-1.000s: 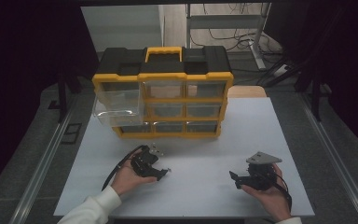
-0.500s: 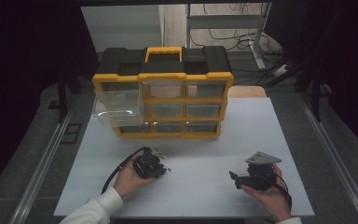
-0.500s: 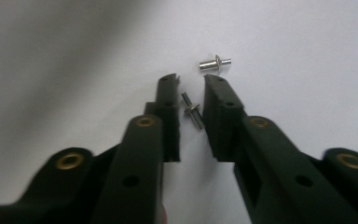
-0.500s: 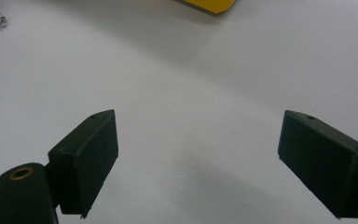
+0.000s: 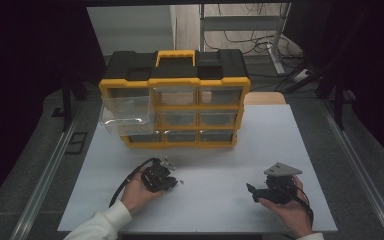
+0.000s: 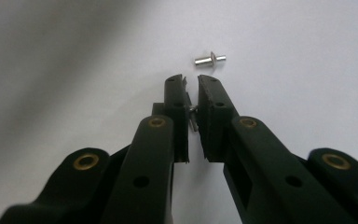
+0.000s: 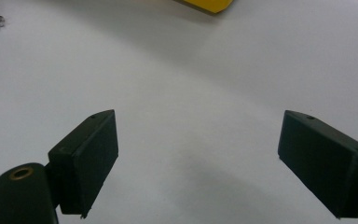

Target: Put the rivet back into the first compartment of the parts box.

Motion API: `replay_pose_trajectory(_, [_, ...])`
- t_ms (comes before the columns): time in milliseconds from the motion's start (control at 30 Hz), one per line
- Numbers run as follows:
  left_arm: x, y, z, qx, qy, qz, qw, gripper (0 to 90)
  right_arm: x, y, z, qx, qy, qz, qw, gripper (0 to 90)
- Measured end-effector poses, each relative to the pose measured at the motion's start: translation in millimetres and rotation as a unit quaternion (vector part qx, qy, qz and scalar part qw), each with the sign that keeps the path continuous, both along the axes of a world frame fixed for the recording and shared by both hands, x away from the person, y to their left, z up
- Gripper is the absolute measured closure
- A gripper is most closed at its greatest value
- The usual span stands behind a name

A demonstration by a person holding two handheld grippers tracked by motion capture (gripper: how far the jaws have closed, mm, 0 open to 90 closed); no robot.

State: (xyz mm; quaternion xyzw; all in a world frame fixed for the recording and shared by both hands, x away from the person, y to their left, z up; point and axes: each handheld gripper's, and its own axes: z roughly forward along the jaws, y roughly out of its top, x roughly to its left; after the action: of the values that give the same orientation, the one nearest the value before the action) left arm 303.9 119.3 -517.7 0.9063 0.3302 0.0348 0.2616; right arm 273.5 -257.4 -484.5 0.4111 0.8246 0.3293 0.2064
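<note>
Rivet [image 6: 192, 116] pinched in left gripper [image 6: 192, 81], for transfer probably | spare rivet [image 6: 209, 59] at 12 o'clock | right gripper [image 7: 198, 154] spread, idle

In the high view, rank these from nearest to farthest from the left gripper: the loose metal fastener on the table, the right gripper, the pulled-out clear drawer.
1. Loose metal fastener, on the white table just off the left gripper tips.
2. Pulled-out clear drawer, beyond it at the organizer's left.
3. Right gripper, across the table.
</note>
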Motion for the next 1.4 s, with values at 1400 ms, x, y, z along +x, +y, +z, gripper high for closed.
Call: replay_pose_trajectory(1400, [-18.7,212.8,107.2,-0.146,-0.054,0.176,0.972,83.7,2.4,4.2,-0.9,-0.001,0.007,0.003,1.0,12.4])
